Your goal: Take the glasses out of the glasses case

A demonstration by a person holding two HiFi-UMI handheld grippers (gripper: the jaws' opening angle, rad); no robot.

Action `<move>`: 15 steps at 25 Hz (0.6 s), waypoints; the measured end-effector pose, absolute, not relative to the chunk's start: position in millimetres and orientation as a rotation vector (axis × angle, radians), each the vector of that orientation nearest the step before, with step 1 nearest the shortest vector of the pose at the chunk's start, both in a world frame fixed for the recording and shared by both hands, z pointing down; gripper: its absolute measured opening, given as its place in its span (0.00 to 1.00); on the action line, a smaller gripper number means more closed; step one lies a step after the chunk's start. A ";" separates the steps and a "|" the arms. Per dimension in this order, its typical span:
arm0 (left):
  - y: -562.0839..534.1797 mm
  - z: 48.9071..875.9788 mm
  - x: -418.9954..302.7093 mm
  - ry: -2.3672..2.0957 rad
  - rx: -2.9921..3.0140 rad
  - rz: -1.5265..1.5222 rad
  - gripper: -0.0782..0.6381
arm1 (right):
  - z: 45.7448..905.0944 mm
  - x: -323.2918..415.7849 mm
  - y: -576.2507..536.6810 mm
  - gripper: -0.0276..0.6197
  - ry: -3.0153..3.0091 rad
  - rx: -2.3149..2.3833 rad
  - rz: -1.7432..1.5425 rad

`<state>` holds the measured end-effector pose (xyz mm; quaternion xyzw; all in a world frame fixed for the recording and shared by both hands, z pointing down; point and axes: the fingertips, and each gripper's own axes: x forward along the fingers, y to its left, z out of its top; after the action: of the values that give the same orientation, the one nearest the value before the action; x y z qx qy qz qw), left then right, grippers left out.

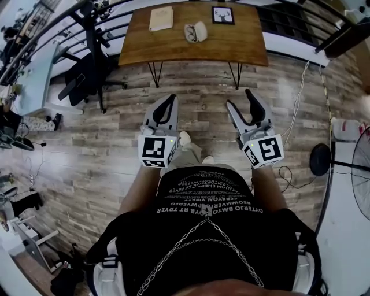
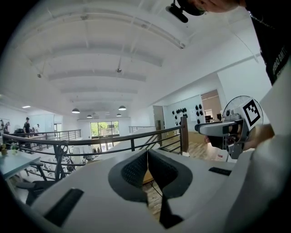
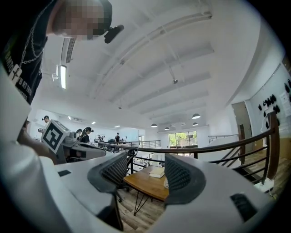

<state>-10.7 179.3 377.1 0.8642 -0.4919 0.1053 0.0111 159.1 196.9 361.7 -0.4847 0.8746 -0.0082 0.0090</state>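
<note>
While left gripper (image 1: 170, 98) sits pinched together and right gripper (image 1: 240, 99) parted, glasses case (image 1: 200, 30) lies far ahead; glasses (image 1: 190, 33) likely fragile, grip bridge.

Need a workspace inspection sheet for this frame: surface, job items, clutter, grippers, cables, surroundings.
Surface: wooden table on hairpin legs, ahead of the person, beyond both grippers.
Job's things: glasses case lies on the table and looks open; the glasses are too small to confirm.
Clutter: cream book and framed picture, both on the table.
Grippers: left gripper jaws together, empty; right gripper jaws apart, empty; both held over the plank floor, short of the table.
Cables: white cable trails across the floor at the right.
Surroundings: office chair left of the table; floor fan at the right; railing behind.
</note>
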 end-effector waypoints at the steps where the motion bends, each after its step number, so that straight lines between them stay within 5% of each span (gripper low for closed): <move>1: 178.2 375.3 -9.1 -1.529 2.700 0.328 0.15 | 359.6 159.4 196.2 0.42 2.731 -1.513 -0.022; 15: 165.4 386.0 -23.6 -1.523 2.679 0.344 0.15 | 368.9 148.5 179.0 0.42 2.733 -1.509 -0.071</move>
<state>-23.6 165.4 386.0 0.8637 -0.4912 0.1109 0.0204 148.5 179.0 368.9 -0.4832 0.8752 -0.0229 0.0095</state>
